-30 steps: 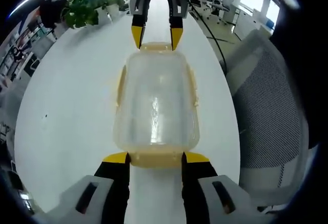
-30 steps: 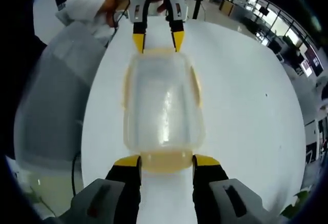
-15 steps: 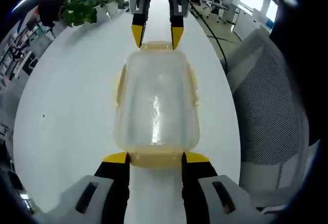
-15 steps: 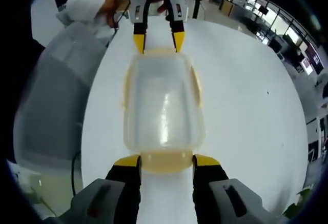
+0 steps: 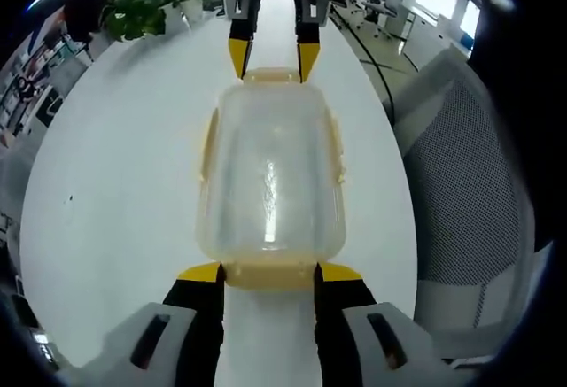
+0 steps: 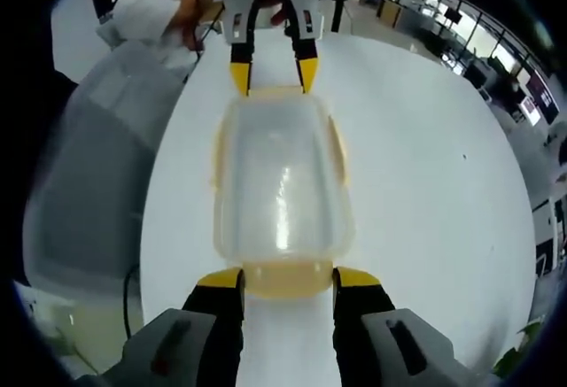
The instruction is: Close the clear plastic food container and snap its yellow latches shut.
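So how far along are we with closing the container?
Done: the lid sits on the container. In hand: the left gripper and right gripper each straddle an end latch, jaws open. Left: the side latches look unsnapped.

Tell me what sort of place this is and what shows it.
Most likely an open-plan office. A large white table holds the clear food container, a mesh office chair stands beside it, a potted plant sits at the far end, and desks with screens stretch behind.
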